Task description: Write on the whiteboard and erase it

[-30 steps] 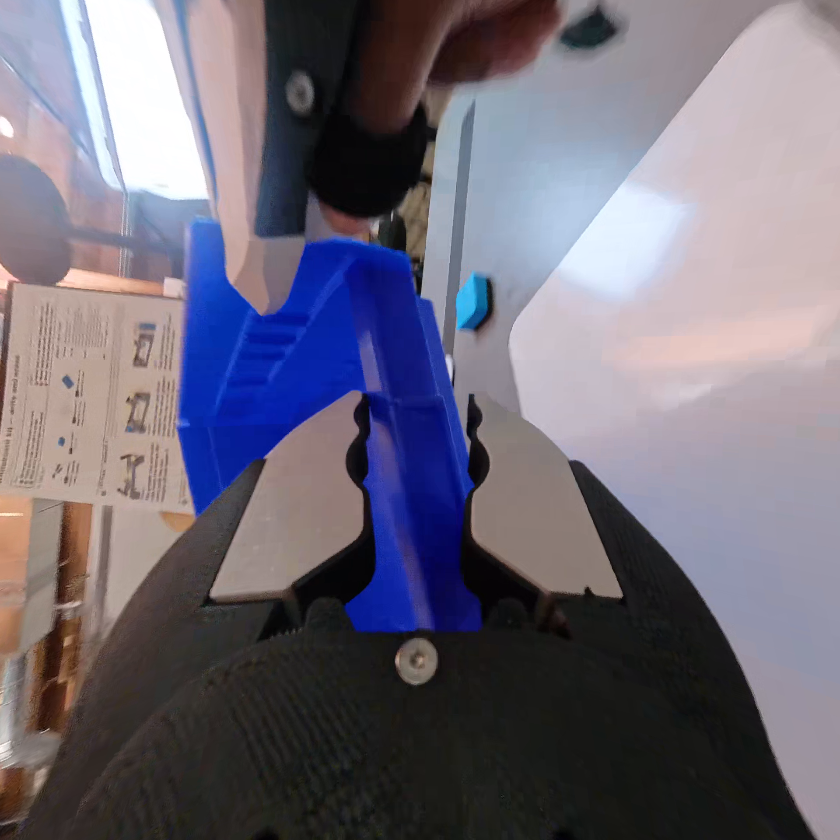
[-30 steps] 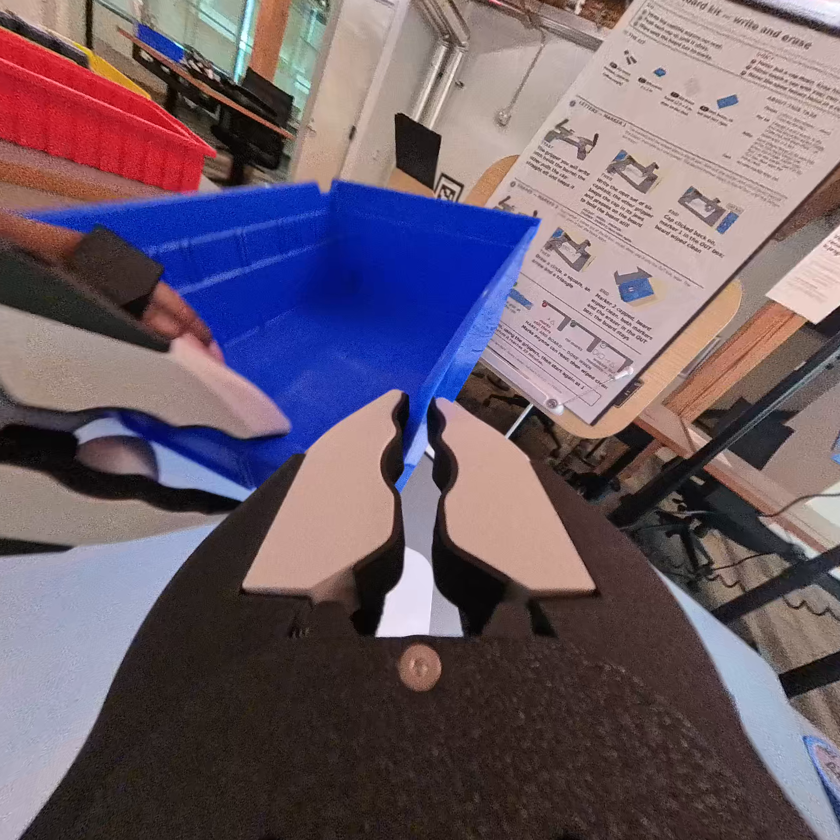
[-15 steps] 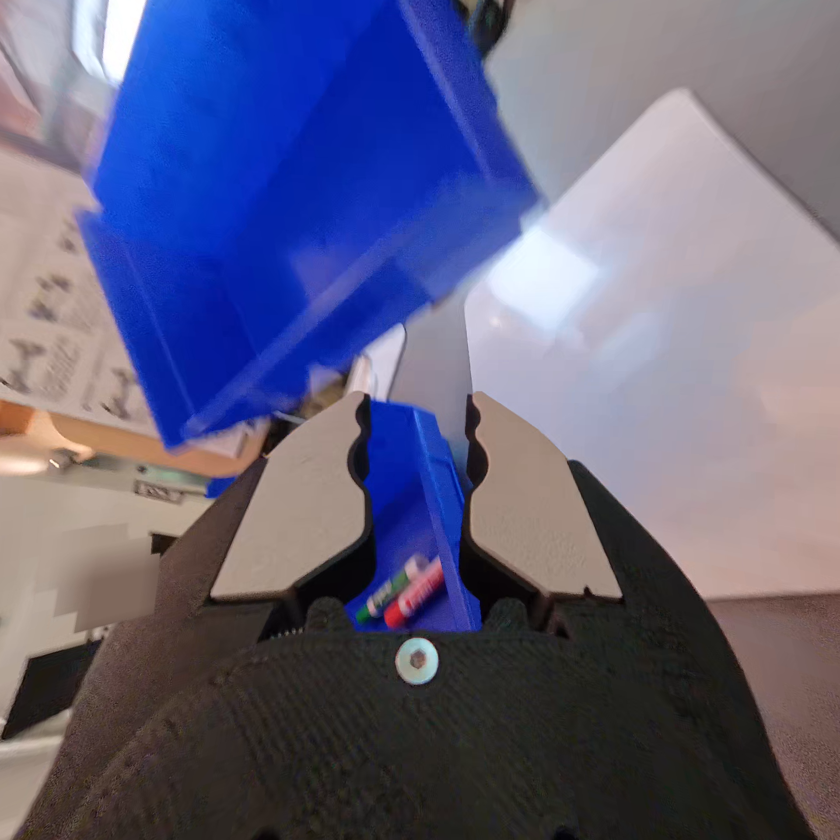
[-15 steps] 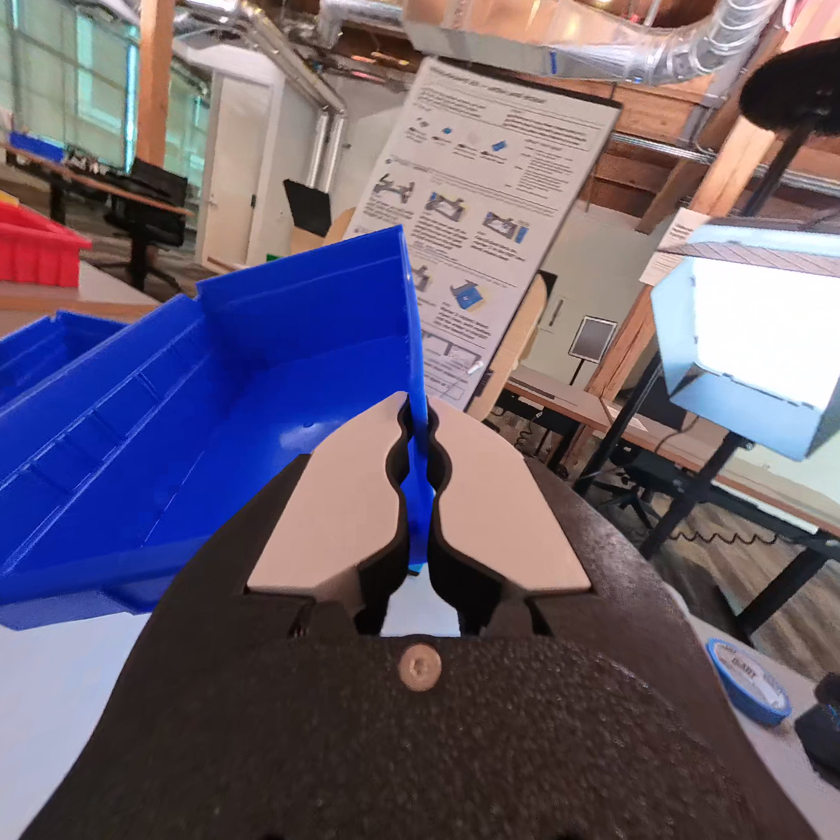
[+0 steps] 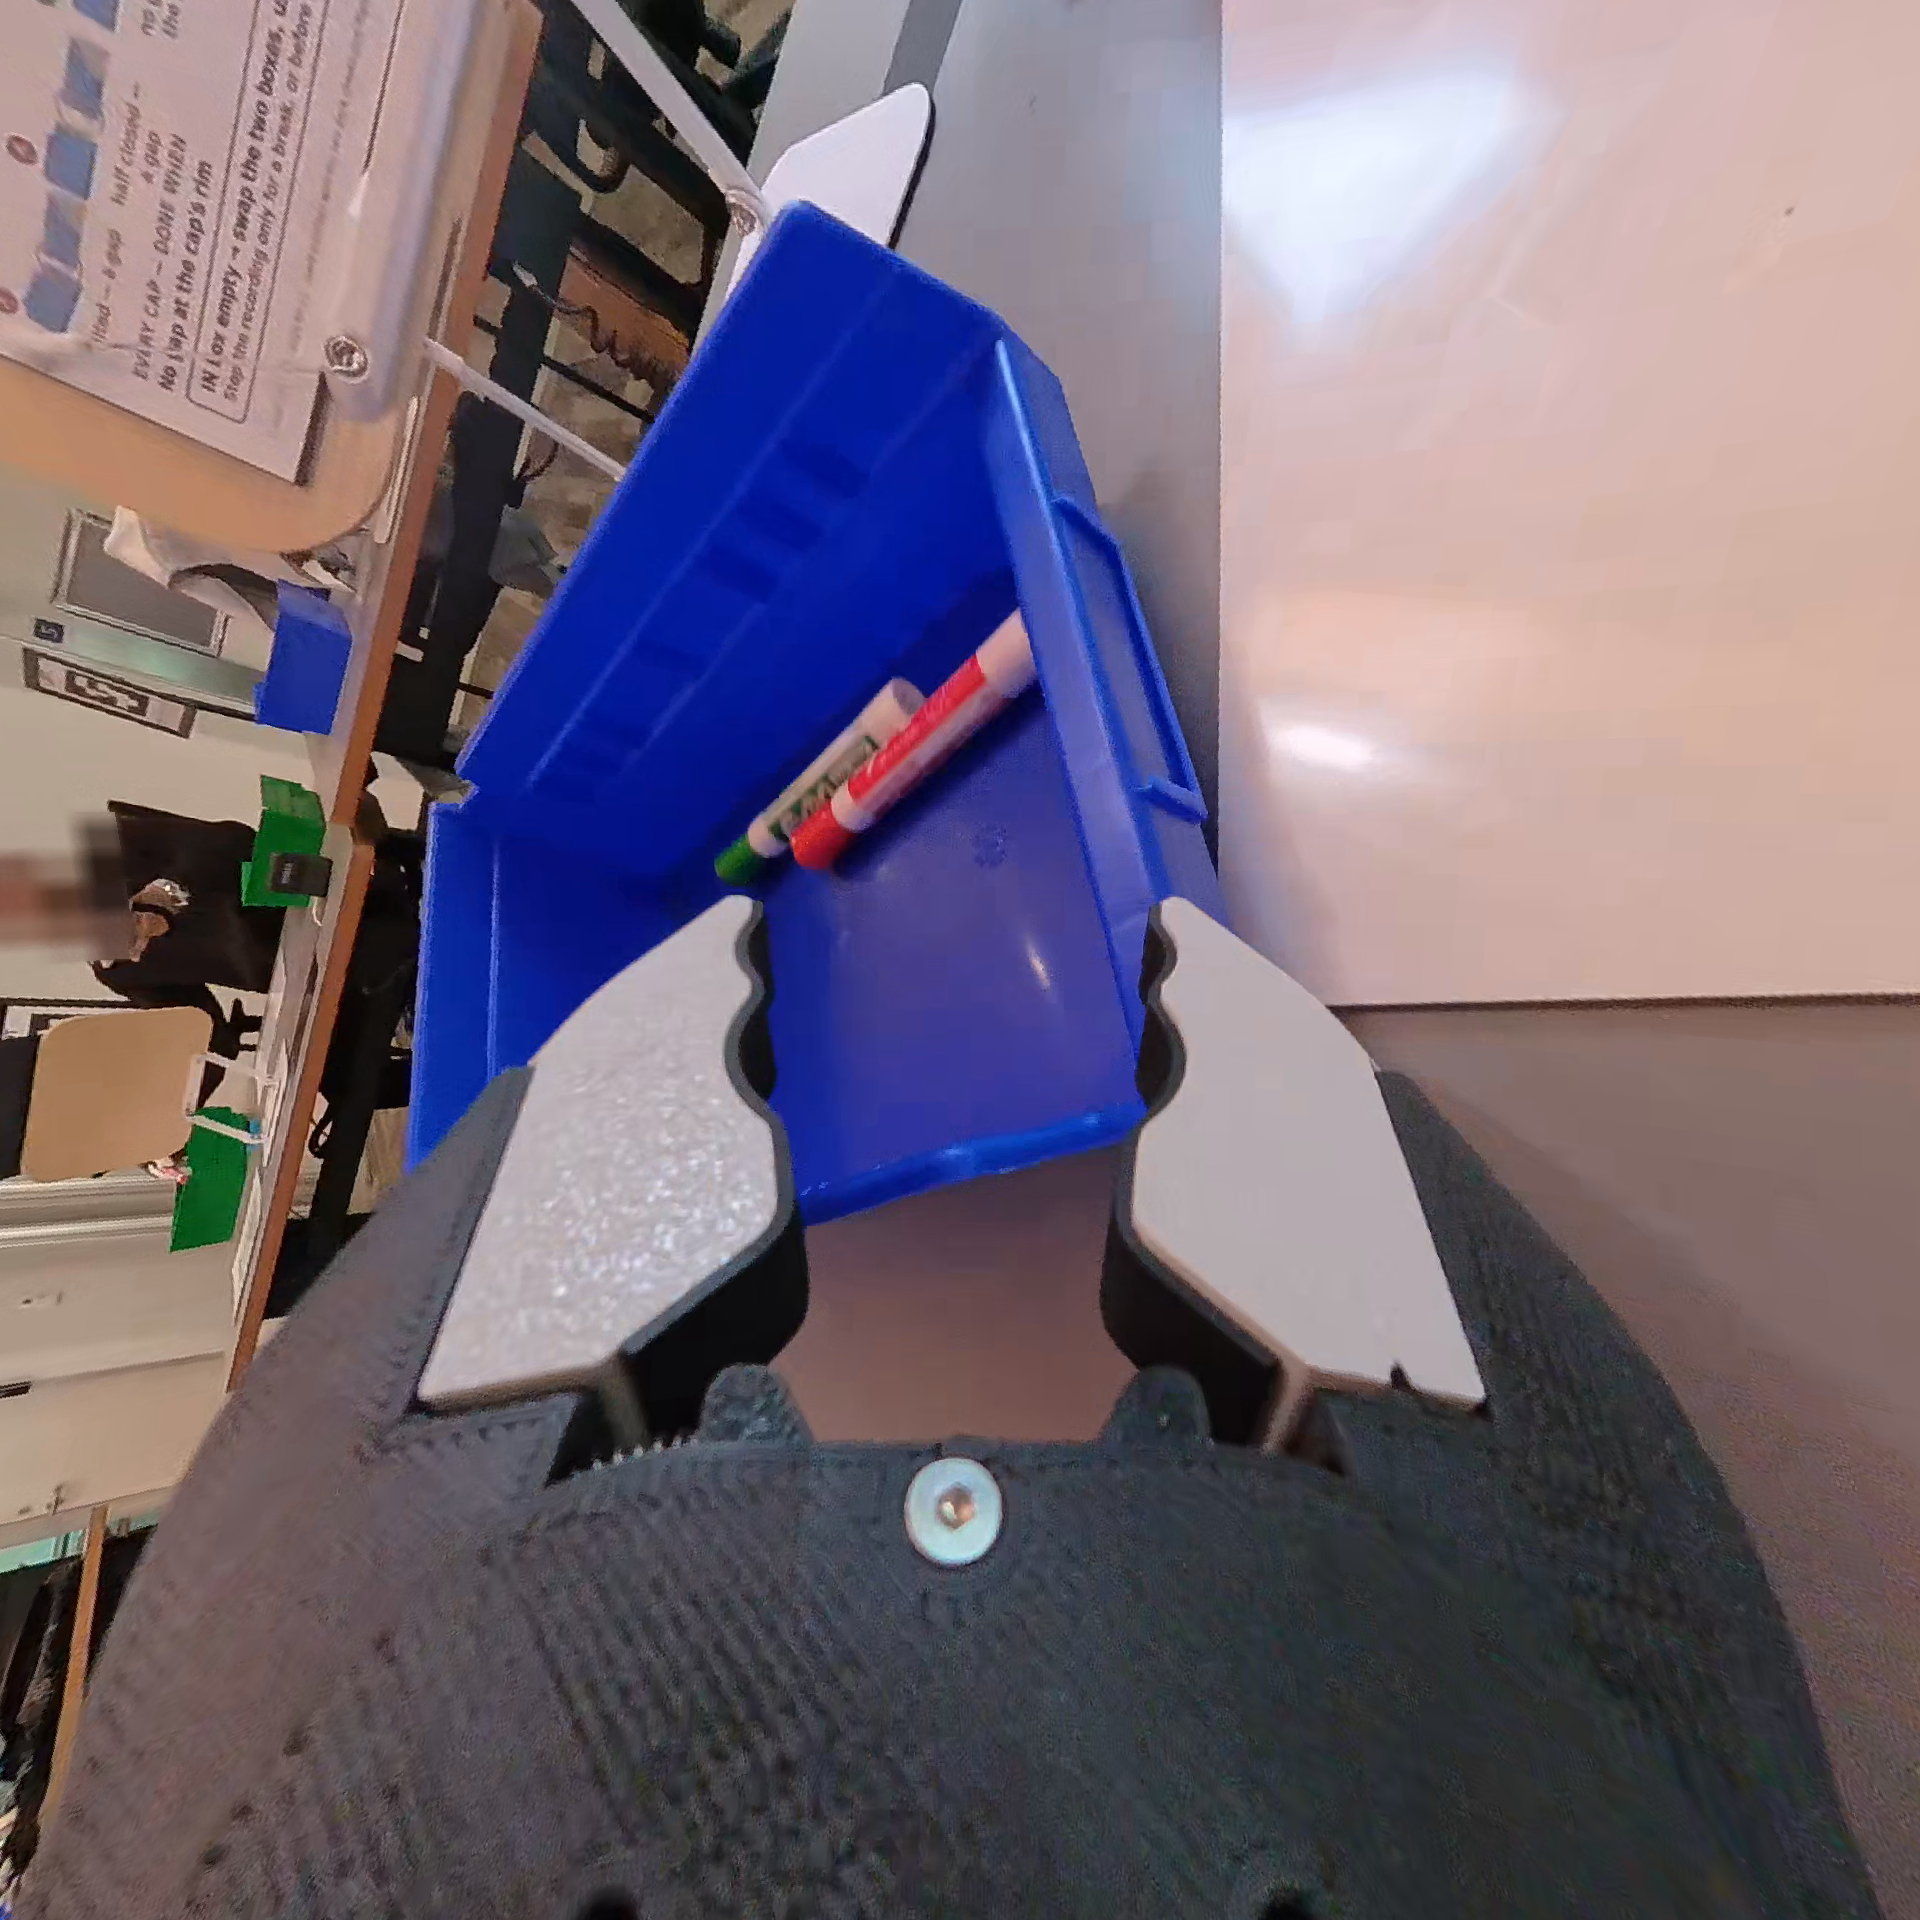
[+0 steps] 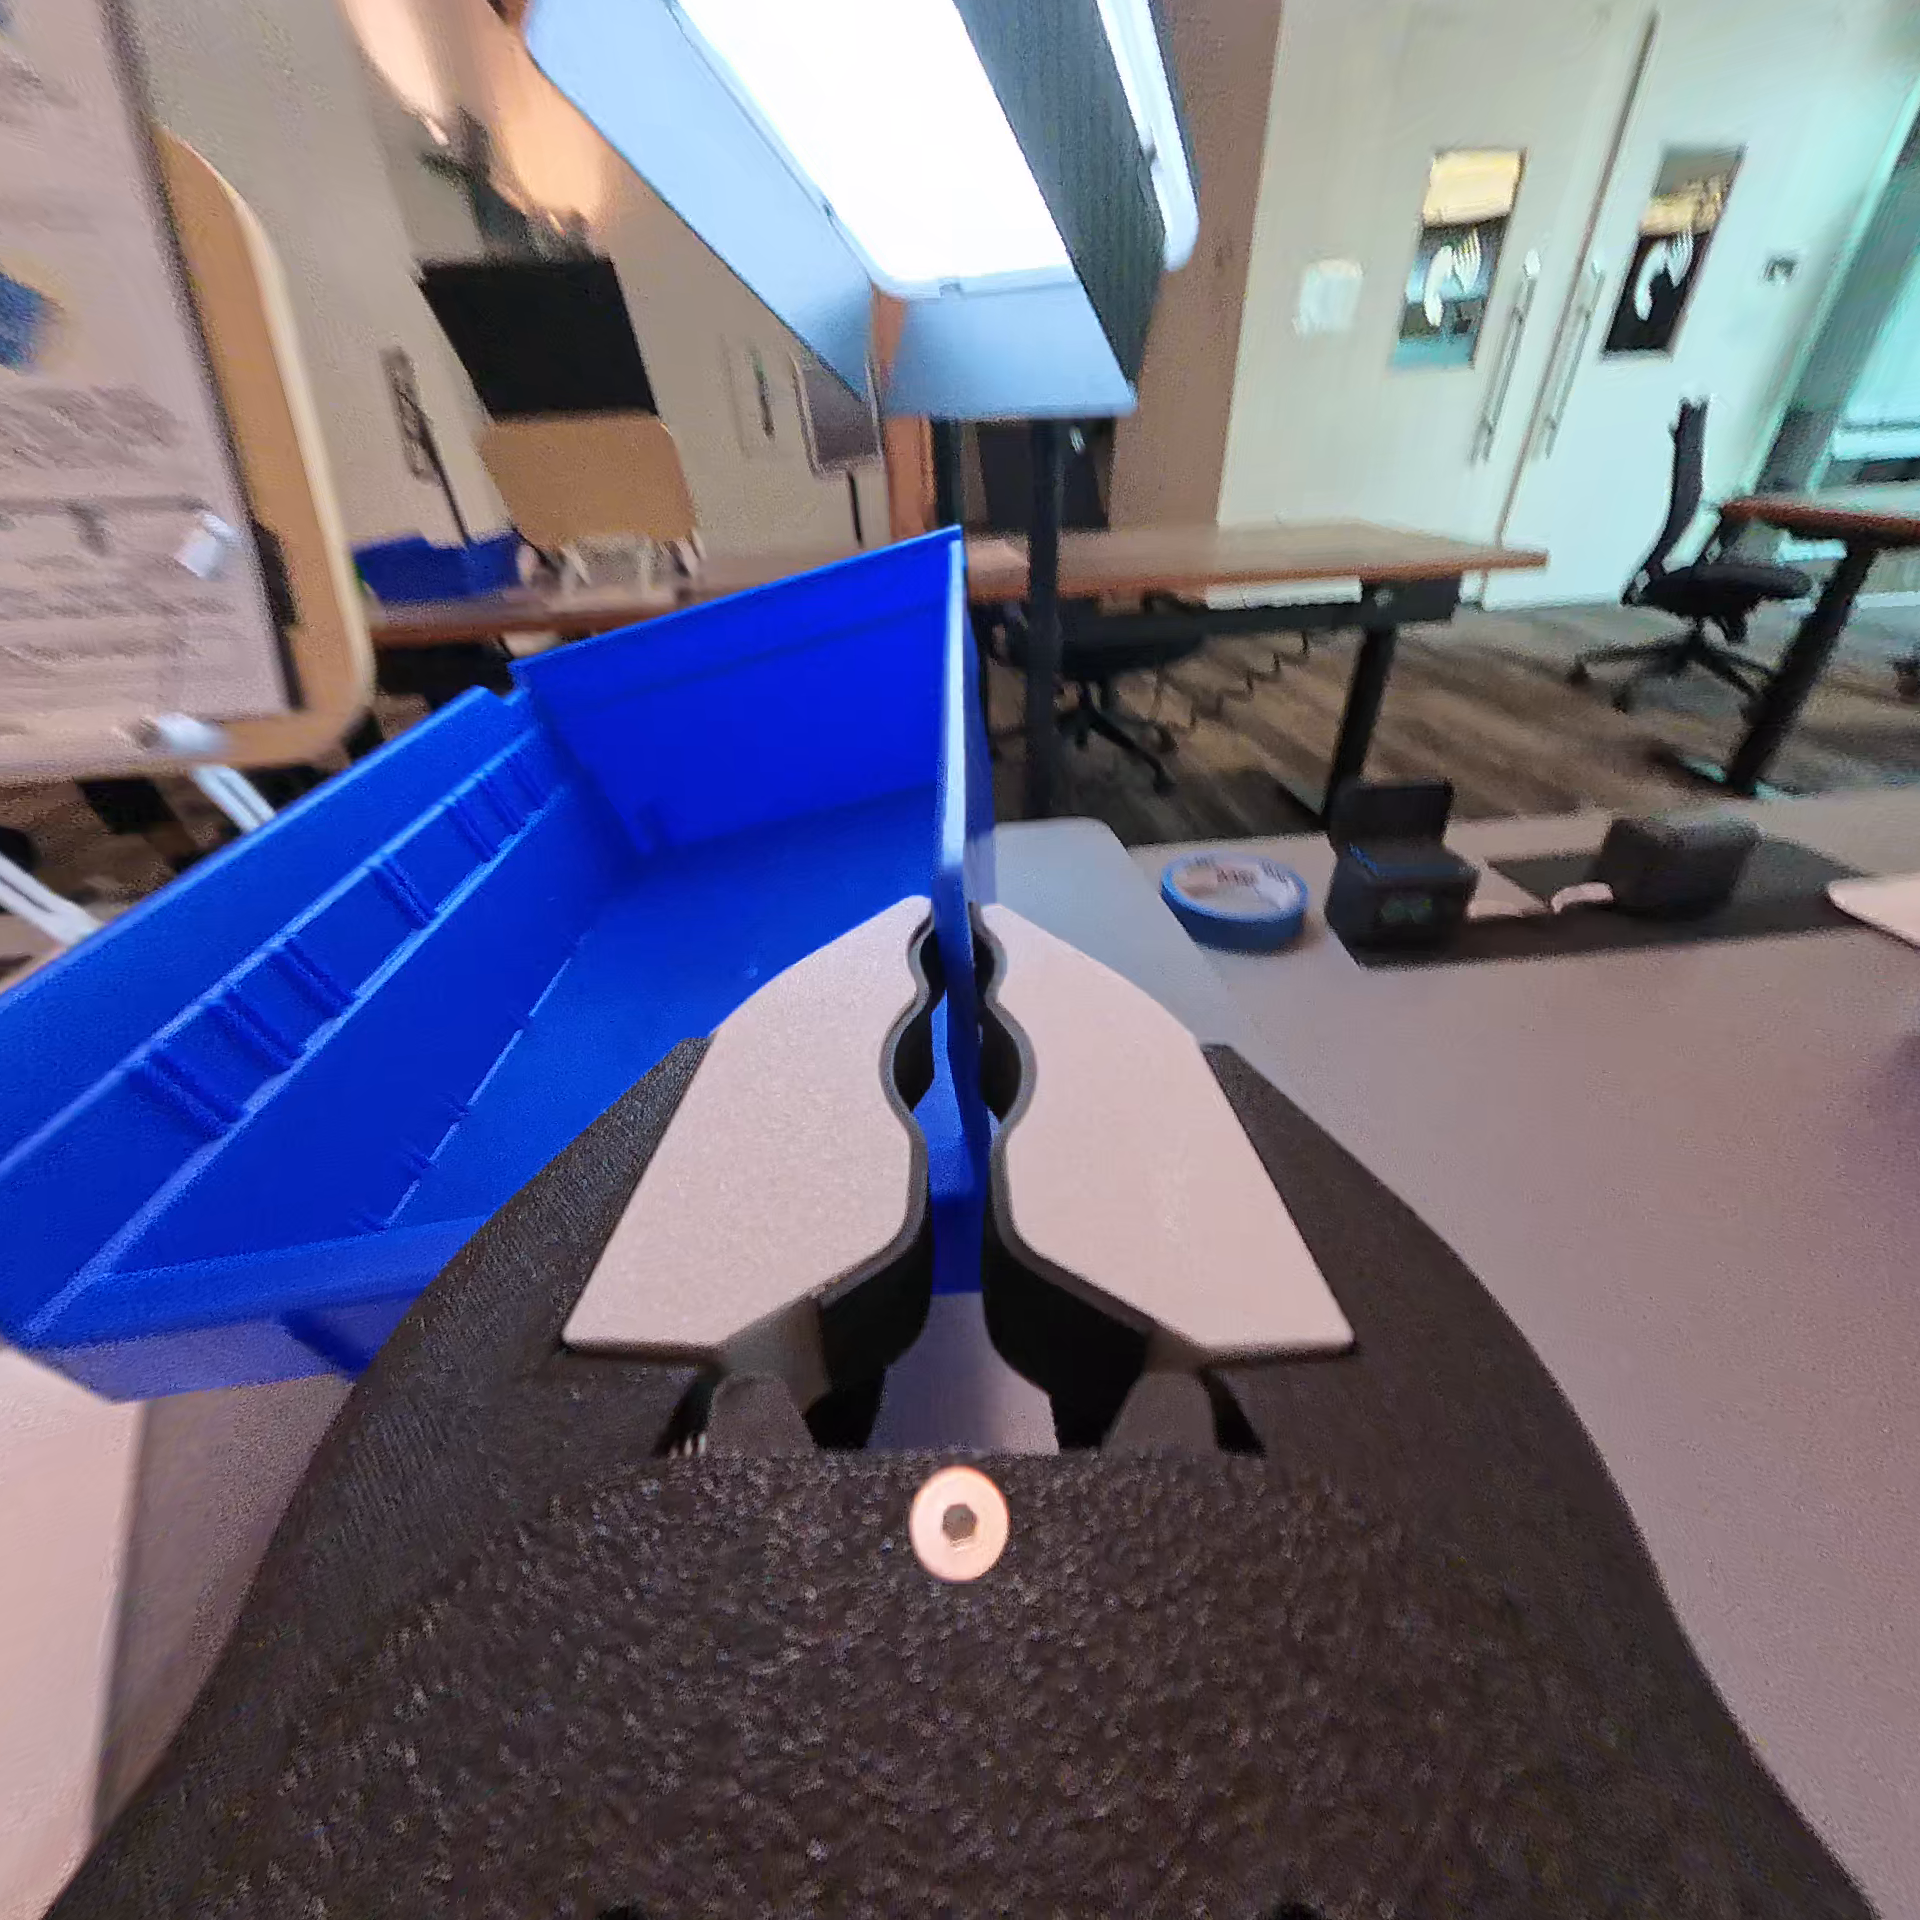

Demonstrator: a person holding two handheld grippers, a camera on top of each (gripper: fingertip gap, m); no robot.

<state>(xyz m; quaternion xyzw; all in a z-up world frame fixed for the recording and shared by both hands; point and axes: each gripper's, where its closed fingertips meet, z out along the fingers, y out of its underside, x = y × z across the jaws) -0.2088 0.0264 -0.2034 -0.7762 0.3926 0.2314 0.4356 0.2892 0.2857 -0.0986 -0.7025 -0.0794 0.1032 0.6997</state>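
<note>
left gripper (image 5: 951, 997) spread wide over a blue bin (image 5: 727, 582), green marker (image 5: 821, 784) and red marker (image 5: 914, 753) with printed labels inside, whiteboard (image 5: 1558, 468) just right, right gripper (image 6: 956, 997) pinching an empty blue bin's wall (image 6: 961, 831), instruction poster (image 6: 94, 468) far left

A roll of blue tape (image 6: 1233, 900) lay flat on the grey desk (image 6: 1558, 1143). Just right of the tape stood a small black box (image 6: 1397, 873) with its lid up, and farther right a grey block (image 6: 1678, 862). Beyond the desk stood a black office chair (image 6: 1704, 582).
</note>
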